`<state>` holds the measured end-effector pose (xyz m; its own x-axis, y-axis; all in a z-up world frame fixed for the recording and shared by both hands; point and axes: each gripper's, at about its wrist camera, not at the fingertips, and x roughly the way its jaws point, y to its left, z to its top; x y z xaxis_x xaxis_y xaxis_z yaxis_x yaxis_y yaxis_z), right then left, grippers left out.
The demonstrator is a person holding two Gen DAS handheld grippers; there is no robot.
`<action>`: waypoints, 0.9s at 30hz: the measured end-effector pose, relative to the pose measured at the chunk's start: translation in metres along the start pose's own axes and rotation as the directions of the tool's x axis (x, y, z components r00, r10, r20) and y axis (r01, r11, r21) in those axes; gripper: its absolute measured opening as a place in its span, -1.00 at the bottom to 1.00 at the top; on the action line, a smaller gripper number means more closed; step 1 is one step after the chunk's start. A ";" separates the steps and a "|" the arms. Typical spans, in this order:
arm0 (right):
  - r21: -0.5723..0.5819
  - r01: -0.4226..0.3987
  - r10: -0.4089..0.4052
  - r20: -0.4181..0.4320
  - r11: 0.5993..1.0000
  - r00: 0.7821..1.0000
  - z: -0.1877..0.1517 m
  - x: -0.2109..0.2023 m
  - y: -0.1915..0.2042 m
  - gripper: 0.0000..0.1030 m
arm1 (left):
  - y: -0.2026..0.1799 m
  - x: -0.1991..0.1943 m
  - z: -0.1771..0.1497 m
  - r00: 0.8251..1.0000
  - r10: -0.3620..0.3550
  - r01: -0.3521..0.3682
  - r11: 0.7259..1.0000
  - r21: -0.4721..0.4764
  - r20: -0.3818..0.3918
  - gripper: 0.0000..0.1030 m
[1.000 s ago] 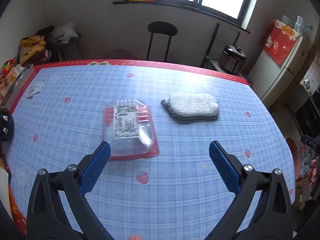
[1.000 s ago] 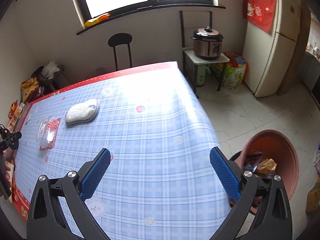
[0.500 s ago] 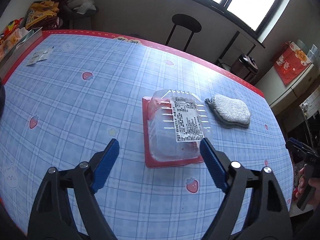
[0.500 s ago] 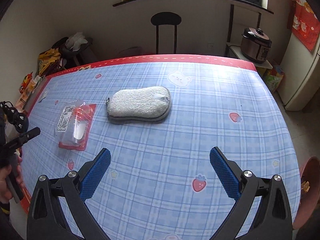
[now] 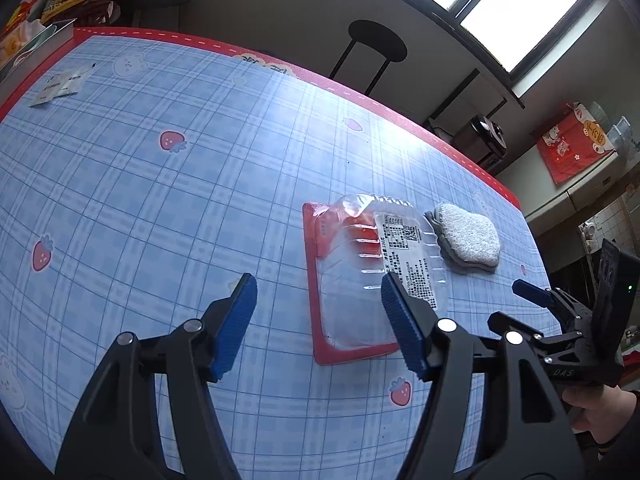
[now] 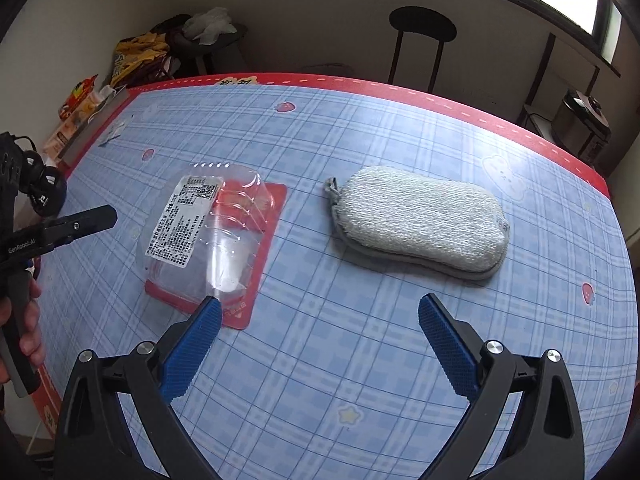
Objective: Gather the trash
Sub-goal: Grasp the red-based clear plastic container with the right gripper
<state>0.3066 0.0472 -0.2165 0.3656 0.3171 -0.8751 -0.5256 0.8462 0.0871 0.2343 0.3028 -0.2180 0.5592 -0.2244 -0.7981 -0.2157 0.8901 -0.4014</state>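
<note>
A clear plastic blister pack on a red card [image 5: 360,276] with a white printed label lies flat on the blue checked tablecloth [image 5: 160,208]; it also shows in the right wrist view [image 6: 216,236]. My left gripper [image 5: 316,300] is open and empty, just in front of the pack, with its right finger [image 5: 400,320] over the pack's near right edge. My right gripper [image 6: 320,312] is open and empty, low over the cloth, with its left fingertip [image 6: 208,312] at the pack's near corner. The right gripper also shows at the right of the left wrist view [image 5: 560,320].
A grey-white scrubbing pad [image 6: 420,224] lies right of the pack. Small white sachets [image 5: 60,86] lie near the table's far left corner. A black stool [image 6: 422,36] stands behind the table. Snack bags and clutter [image 6: 132,56] sit beyond the left edge.
Both grippers have come closer to the blister pack and lower over the table. The right gripper has swung left toward it from the bin side.
</note>
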 end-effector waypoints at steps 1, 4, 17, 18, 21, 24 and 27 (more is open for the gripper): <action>-0.029 -0.001 0.001 -0.008 1.000 1.000 0.000 0.005 0.007 0.81 | 0.002 0.001 0.001 1.000 -0.007 0.007 1.000 -0.007 -0.006 0.26; -0.114 -0.006 0.004 -0.024 0.993 1.000 -0.002 0.015 0.026 0.75 | 0.009 0.007 0.003 0.999 -0.032 0.031 0.999 -0.032 -0.022 0.26; -0.199 0.007 -0.014 -0.034 0.980 0.999 -0.001 0.023 0.034 0.73 | 0.015 0.034 0.014 0.991 -0.117 0.112 0.990 -0.088 -0.061 0.25; -0.210 0.001 -0.010 -0.040 0.978 0.999 0.000 0.027 0.038 0.72 | 0.014 0.037 0.015 0.990 -0.124 0.117 0.989 -0.092 -0.068 0.25; -0.254 0.020 -0.036 -0.061 0.967 0.997 -0.002 0.037 0.048 0.58 | 0.015 0.046 0.017 0.989 -0.125 0.116 0.987 -0.114 -0.081 0.26; -0.279 0.010 -0.029 -0.067 0.960 0.997 -0.002 0.044 0.056 0.51 | 0.021 0.051 0.018 0.987 -0.138 0.124 0.980 -0.158 -0.084 0.33; -0.294 0.003 -0.022 -0.061 0.956 0.998 -0.001 0.049 0.060 0.46 | 0.025 0.056 0.019 0.981 -0.166 0.147 0.973 -0.178 -0.098 0.45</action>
<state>0.2923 0.1128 -0.2543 0.3294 0.2713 -0.9044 -0.7272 0.6839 -0.0597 0.2752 0.3200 -0.2644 0.5061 -0.4070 -0.7604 -0.2698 0.7627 -0.5878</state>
